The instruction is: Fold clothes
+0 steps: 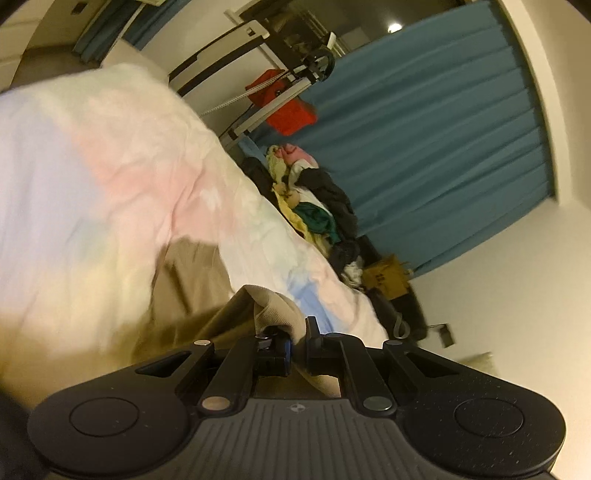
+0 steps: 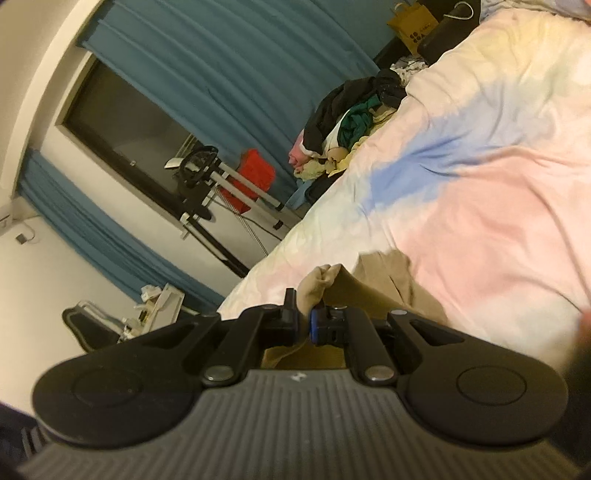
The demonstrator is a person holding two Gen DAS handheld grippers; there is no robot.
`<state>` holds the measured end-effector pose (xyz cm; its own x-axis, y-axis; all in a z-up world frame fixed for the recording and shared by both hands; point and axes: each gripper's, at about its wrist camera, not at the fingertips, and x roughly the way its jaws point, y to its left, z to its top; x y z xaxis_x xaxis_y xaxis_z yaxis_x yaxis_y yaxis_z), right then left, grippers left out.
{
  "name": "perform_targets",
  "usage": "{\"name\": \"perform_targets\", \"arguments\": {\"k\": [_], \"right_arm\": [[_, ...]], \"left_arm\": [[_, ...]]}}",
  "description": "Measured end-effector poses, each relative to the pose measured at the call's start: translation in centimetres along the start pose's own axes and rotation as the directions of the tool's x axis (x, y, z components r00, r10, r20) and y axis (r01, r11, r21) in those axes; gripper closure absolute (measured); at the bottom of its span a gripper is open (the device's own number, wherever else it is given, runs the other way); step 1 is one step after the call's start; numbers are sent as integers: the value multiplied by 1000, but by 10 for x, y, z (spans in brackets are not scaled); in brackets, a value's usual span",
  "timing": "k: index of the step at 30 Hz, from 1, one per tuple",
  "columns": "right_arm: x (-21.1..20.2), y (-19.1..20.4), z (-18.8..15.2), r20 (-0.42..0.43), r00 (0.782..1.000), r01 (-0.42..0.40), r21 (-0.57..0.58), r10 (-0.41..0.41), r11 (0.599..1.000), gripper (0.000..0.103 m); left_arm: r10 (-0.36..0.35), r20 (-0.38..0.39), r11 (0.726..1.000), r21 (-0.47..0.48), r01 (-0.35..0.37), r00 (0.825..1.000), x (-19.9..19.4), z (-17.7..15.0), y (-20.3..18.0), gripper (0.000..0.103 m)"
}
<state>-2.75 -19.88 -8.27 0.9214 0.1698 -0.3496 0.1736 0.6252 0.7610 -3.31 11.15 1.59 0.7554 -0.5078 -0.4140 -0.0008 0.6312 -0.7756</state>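
Little can be read. The yellow-brown paper bag on the floor past the bed's far corner (beside the blue curtain) carries a dark printed emblem of dots and a short line of characters, too small to make out. In the left wrist view its marking is blurred.

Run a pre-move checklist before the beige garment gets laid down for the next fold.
1. Left tongs pinch the beige garment: ok.
2. Right tongs pinch its other bunched edge: ok.
3. Garment hangs flat, free of twists: cannot tell, blurred.
4. Pastel duvet bare beyond the garment: ok.
5. Clothes pile apart from the garment: ok.
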Motion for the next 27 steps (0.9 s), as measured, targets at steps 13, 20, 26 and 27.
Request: {"name": "perform_targets", "arguments": {"k": [13, 20, 26, 27], "right_arm": [[182, -38, 29, -112, 987, 118, 49, -112, 992, 92], [220, -59, 30, -225, 967, 132, 26, -123, 991, 90], [217, -53, 27, -267, 962, 54, -33, -61, 998, 17], [212, -50, 25, -260, 965, 34, -45, -45, 998, 12]], "left_arm": [[143, -15, 985, 97, -141, 990, 159, 54, 31, 95], [139, -62, 983, 128, -130, 988, 193, 57, 63, 91], [96, -74, 961, 266, -74, 993, 191, 49, 47, 20], [93, -57, 951, 302, -72, 994, 188, 46, 42, 18]]}}
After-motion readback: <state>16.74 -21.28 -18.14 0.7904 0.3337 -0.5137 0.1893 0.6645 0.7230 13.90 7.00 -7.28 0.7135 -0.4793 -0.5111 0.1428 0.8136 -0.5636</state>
